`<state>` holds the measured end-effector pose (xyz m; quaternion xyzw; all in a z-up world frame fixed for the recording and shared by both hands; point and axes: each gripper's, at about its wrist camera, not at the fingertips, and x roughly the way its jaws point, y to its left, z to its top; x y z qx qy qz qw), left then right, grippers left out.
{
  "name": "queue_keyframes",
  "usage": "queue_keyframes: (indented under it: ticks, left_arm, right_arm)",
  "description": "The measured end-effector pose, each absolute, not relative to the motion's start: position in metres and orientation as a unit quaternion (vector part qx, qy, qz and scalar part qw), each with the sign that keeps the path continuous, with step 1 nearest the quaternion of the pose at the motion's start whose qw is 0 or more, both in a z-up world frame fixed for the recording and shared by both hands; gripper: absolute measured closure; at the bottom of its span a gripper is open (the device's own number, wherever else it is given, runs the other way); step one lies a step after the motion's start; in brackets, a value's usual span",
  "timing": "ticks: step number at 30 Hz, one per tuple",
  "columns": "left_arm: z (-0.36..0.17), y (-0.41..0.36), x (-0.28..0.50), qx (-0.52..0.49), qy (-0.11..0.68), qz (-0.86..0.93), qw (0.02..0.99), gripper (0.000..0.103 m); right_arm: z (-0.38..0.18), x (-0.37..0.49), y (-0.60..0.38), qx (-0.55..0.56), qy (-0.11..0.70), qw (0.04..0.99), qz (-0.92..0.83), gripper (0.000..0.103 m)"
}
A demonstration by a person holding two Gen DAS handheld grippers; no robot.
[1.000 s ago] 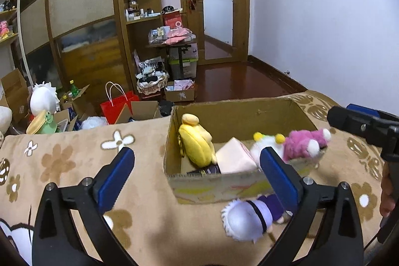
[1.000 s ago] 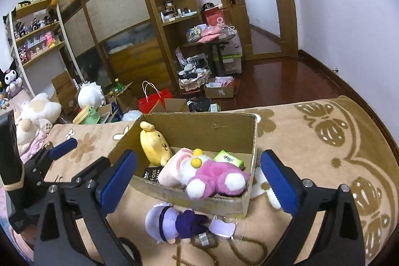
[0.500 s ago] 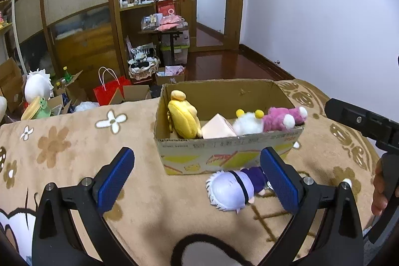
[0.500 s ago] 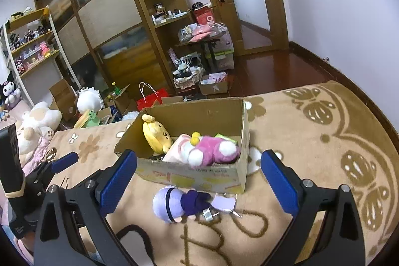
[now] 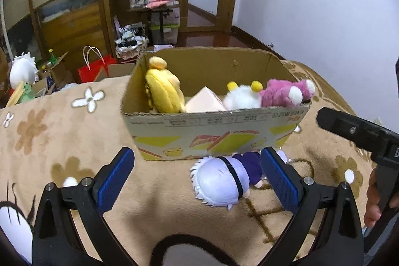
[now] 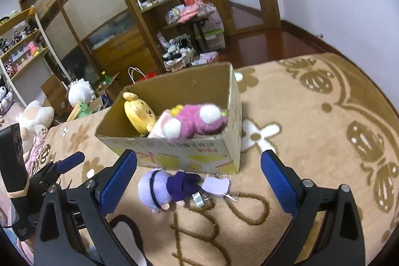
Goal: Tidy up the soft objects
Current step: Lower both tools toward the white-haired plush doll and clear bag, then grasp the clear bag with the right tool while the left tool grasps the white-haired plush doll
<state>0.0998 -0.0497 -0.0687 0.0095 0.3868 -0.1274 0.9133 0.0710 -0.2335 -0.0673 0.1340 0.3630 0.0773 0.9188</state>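
A cardboard box [image 5: 212,136] [image 6: 189,158] stands on the tan patterned blanket. In it sit a yellow plush [image 5: 163,91] [image 6: 138,114], a pink and white plush [image 5: 286,92] [image 6: 197,120], a white plush with yellow ears [image 5: 240,96] and a pale pink item [image 5: 204,104]. A white-haired doll in purple [image 5: 224,181] [image 6: 164,187] lies on the blanket in front of the box. My left gripper [image 5: 197,181] is open, low, with the doll just inside its right finger. My right gripper [image 6: 199,181] is open above the doll and a lilac tag [image 6: 215,187].
Beyond the blanket's far edge are a red bag [image 5: 93,69], open cartons, a white plush [image 5: 22,69] and wooden shelving [image 6: 149,6]. A cat plush [image 6: 35,116] lies at the left. The other gripper's body shows at the right [image 5: 361,136] and at the left [image 6: 49,173].
Both grippers have pulled back and dropped lower, so the box and doll sit nearer the middle. The doll now lies between the left gripper's fingers. Both stay open.
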Motion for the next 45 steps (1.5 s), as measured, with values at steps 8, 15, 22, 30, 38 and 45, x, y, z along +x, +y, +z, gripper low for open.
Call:
queue_keyframes:
  ticks: [8,15,22,30,38,45]
  left_arm:
    - [-0.091,-0.066,0.11,0.024,0.411,-0.135,0.901,0.003]
    - [-0.11,-0.08,0.118,0.044,0.429,-0.147,0.89,0.003]
    - [-0.13,-0.093,0.123,0.063,0.453,-0.156,0.876,0.003]
    - [-0.146,-0.098,0.129,0.061,0.473,-0.161,0.864,0.003]
    - [-0.155,-0.093,0.136,0.033,0.492,-0.173,0.852,0.001]
    - [-0.164,-0.091,0.138,0.017,0.513,-0.186,0.838,0.003]
  right_arm:
    - [-0.1,0.088,-0.239,0.147,0.401,0.901,0.071,0.0]
    - [-0.124,0.099,-0.241,0.151,0.428,0.889,0.062,0.0]
    - [-0.14,0.11,-0.242,0.151,0.446,0.881,0.058,0.0]
    - [-0.155,0.118,-0.241,0.155,0.461,0.872,0.058,0.0]
    - [-0.164,0.123,-0.239,0.155,0.471,0.866,0.057,0.0]
    - [-0.168,0.125,-0.237,0.156,0.476,0.864,0.056,0.0]
